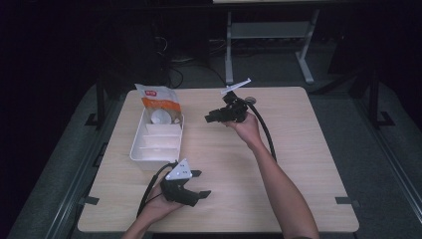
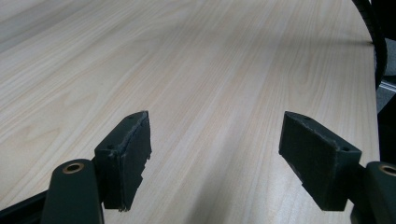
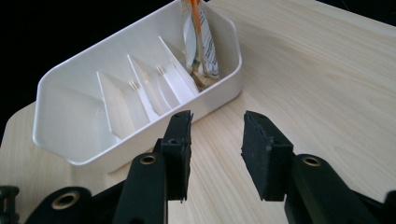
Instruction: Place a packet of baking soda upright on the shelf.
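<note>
right gripper [image 3: 212,135] jaws gape empty, white divided box [image 3: 65,79] just beyond.

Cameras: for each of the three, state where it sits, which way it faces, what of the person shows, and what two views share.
High view: fixed above the person's side, looking forward and down on the light wooden table; both forearms, left gripper and right gripper show.
Left gripper view: rides the left gripper, looking along its open jaws across bare tabletop; a black cable shows.
Right gripper view: rides the right gripper, facing the white plastic divided box with the orange-and-white packet.
Shared: box and packet appear in the high and right gripper views.
</note>
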Demonstrator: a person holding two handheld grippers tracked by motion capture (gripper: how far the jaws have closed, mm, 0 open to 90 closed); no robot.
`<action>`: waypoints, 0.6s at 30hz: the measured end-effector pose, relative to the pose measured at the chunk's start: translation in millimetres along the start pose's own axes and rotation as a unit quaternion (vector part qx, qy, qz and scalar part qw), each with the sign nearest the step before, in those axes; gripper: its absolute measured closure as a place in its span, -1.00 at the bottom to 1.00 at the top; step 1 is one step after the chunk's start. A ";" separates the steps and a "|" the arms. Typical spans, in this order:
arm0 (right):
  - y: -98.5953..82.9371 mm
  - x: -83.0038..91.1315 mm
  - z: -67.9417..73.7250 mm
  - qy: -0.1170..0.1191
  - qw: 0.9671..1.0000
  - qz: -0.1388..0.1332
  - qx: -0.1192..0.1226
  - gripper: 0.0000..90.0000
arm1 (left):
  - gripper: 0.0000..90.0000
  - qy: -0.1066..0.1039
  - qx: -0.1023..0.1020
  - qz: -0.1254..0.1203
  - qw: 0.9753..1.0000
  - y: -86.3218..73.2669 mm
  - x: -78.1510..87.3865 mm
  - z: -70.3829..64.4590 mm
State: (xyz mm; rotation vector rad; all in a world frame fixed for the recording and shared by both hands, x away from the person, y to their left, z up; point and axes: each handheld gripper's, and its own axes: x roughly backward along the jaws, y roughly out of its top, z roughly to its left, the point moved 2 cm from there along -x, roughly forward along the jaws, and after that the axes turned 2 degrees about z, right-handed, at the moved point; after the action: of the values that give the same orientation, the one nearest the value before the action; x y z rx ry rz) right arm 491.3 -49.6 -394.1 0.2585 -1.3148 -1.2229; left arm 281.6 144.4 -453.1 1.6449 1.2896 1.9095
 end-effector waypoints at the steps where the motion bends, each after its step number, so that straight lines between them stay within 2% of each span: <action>1: -1.2 1.9 -0.5 0.000 1.000 0.001 0.001 0.35 | -0.45 0.000 0.000 0.000 1.000 0.0 0.0 0.2; 7: -6.3 13.2 -2.1 0.005 1.000 0.002 -0.006 0.29 | -0.45 0.000 -0.001 0.002 1.000 0.0 -0.6 0.5; 18: -19.2 32.9 -5.5 -0.003 1.000 -0.005 -0.015 0.18 | -0.45 0.001 0.001 0.000 1.000 0.1 -0.7 1.5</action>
State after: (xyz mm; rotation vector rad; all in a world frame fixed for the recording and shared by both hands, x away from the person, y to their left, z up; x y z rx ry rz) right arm 478.7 -85.8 -390.9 0.2408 -1.3002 -1.2523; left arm 283.2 144.5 -453.5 1.6457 1.2929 1.9102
